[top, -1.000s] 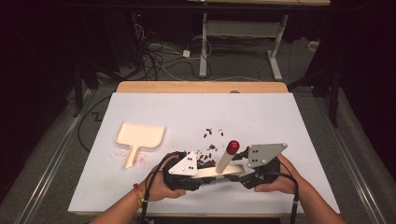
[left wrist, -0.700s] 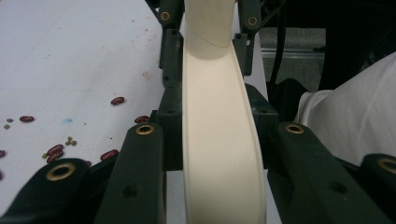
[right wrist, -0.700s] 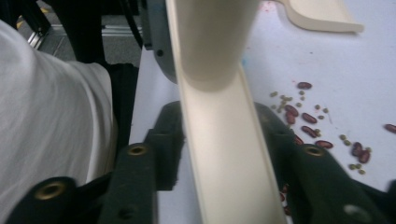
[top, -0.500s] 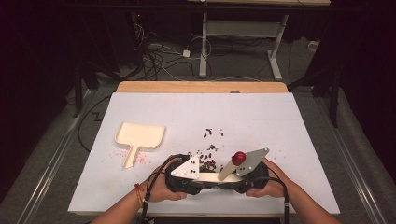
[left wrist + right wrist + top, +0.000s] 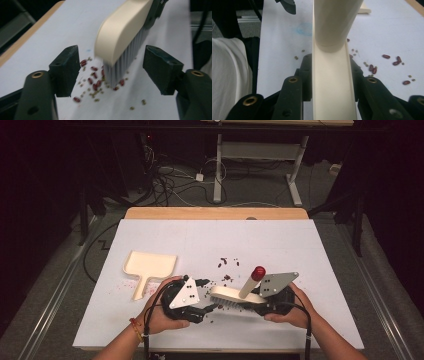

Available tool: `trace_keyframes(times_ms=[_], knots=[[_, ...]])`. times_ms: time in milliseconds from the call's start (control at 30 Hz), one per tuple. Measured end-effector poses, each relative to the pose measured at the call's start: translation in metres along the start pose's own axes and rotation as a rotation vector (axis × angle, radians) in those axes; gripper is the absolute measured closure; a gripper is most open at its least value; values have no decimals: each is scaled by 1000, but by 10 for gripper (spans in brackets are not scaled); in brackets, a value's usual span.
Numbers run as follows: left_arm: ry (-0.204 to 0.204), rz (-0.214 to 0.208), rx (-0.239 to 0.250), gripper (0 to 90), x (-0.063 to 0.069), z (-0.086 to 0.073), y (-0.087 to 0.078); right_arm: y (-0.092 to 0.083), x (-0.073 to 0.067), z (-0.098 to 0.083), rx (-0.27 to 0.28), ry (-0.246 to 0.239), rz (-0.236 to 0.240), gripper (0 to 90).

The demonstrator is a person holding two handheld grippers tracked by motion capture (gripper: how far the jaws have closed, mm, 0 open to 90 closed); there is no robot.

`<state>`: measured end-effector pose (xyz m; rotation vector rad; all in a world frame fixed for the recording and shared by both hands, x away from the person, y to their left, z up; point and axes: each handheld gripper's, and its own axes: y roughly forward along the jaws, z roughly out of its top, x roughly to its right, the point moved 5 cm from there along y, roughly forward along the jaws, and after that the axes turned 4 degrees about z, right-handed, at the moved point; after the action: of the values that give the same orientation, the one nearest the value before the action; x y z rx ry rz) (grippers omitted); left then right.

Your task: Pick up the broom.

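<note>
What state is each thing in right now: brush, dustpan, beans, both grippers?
Brush: clamped in the right gripper, bristles down among the beans.
Dustpan: lying flat, untouched.
Beans: scattered loose on the table.
Left gripper: jaws just opened, off the brush.
Right gripper: shut on the brush.

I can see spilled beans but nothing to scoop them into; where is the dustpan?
In the high view the cream dustpan lies on the white table, left of centre, just beyond the left gripper and left of the scattered beans.

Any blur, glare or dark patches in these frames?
High view: table evenly lit, surroundings very dark. Left gripper view: brush smeared by motion blur, beans soft. Right gripper view: brush body close and soft, no glare.
</note>
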<state>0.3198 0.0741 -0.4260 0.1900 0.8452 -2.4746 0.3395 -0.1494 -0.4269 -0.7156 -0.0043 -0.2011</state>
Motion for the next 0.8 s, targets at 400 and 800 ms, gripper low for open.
trace_keyframes(times_ms=[400, 800], knots=[[-79, 219, -68, 187, -24, -50, -28, -23, 26, -2, 28, 59, -161, 671], [-197, 316, -106, 187, -37, -97, -51, -34, 47, -8, 52, 129, -264, 672]])
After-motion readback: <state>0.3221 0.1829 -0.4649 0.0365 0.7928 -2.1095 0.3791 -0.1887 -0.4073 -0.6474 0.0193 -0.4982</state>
